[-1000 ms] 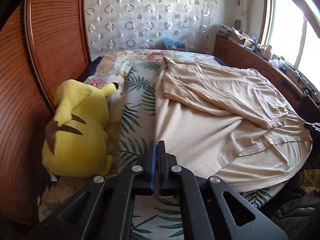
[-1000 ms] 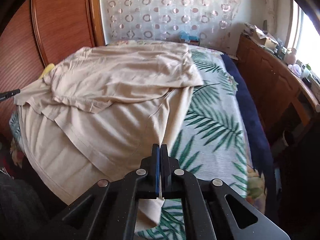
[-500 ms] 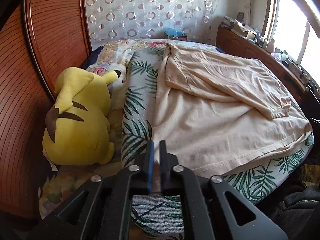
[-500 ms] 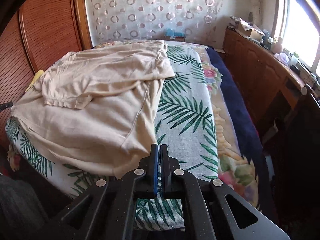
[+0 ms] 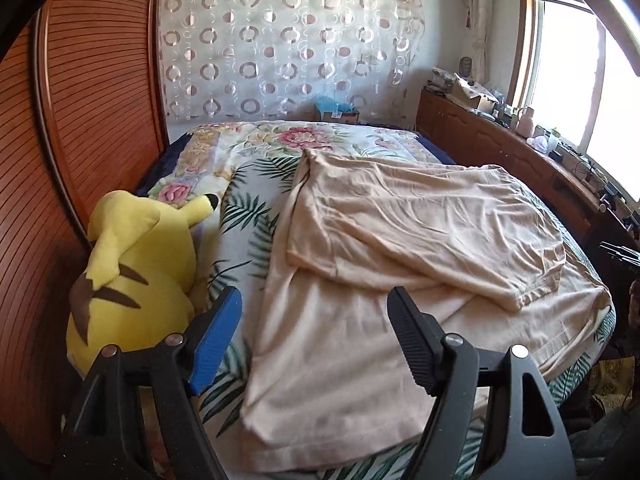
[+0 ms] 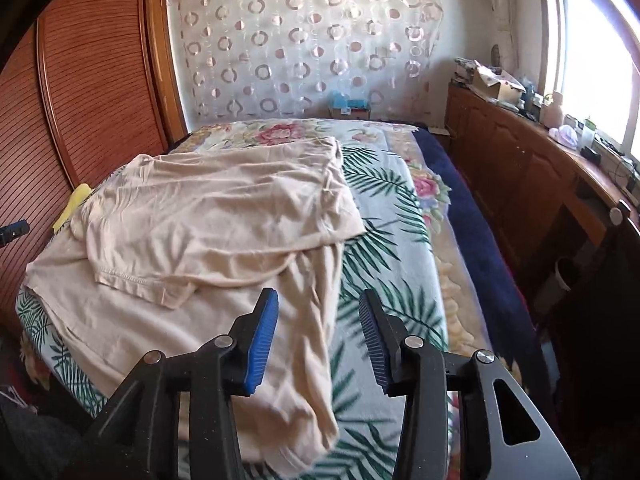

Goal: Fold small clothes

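A beige t-shirt (image 5: 372, 280) lies spread on the bed (image 5: 248, 208) over its palm-leaf cover, the far part folded back over the near part, wrinkled, a hemmed sleeve edge on top. A yellow plush toy (image 5: 132, 280) sits beside it against the wooden headboard. Both the left gripper (image 5: 314, 320) and the right gripper (image 6: 318, 320) have just been opening; their fingers now stand released above the cloth, nothing pinched. A second ago each was clenched on the shirt's near hem.
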### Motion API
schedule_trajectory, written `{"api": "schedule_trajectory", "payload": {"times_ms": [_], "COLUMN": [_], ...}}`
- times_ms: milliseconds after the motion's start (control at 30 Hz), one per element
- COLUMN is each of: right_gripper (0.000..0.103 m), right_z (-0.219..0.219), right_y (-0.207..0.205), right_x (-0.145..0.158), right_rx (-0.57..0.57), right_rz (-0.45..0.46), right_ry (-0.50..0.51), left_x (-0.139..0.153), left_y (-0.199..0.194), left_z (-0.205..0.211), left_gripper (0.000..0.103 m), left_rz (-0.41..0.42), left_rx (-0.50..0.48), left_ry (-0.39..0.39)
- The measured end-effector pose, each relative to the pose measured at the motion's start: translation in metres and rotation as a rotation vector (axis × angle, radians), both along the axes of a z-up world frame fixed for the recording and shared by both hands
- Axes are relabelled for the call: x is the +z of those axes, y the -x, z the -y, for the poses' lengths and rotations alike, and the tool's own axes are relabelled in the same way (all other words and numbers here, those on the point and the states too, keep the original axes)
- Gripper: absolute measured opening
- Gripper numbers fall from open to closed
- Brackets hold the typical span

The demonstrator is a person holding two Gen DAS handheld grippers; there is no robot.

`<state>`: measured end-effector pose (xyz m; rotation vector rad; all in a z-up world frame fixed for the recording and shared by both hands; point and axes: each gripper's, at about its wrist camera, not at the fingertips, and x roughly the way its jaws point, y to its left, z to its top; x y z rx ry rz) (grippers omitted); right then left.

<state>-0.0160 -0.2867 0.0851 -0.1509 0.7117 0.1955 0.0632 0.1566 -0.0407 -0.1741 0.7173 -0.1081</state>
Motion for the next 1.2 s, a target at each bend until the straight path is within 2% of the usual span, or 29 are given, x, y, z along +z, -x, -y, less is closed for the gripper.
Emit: {"api": "schedule_trajectory", "payload": {"times_ms": [233, 500, 633, 800, 867, 933, 1000, 1200], "right_gripper": [0.045, 0.05, 0.05, 0.05, 0.05, 0.05, 0.05, 0.05], "right_z": [-0.006, -0.008, -0.009, -0.014, -0.015, -0.017, -0.02, -0.025], "right_y": [-0.038, -0.084, -0.105, -0.124, -0.128, -0.131, -0.129, -0.121], "right_x": [-0.014, -0.025, -0.031, -0.034, -0.038, -0.042, -0.045, -0.052], "right_rx": [0.004, 0.008, -0.005, 0.0, -0.002, -0.005, -0.005, 0.001], "right_rz": [-0.041, -0.16, -0.202, -0.216, -0.218, -0.217, -0.198, -0.153], "right_ry": [-0.04, -0.068, -0.071, -0.053, -0.052, -0.045, -0.024, 0.016], "left_x": [-0.01, -0.026, -0.034, -0.037, -0.039, -0.04, -0.041, -0.053], "left_y": [-0.034, -0.069, -0.082, -0.091, -0.095, -0.097, -0.1, -0.108], "left_z": [0.018, 0.017, 0.019, 0.019, 0.017, 0.016, 0.015, 0.013], "left_gripper": [0.076, 0.076, 0.076, 0.075, 0.063, 0.06, 0.056, 0.056], "left_rz": [-0.035, -0.104, -0.137, -0.151, -0.163, -0.169, -0.177, -0.232], "left_rx": [-0.015, 0.009, 0.005, -0.005, -0.024, -0.046, -0.042, -0.027], "left_ry": [-0.027, 0.005, -0.011, -0.006, 0.027, 0.054, 0.04, 0.006]}}
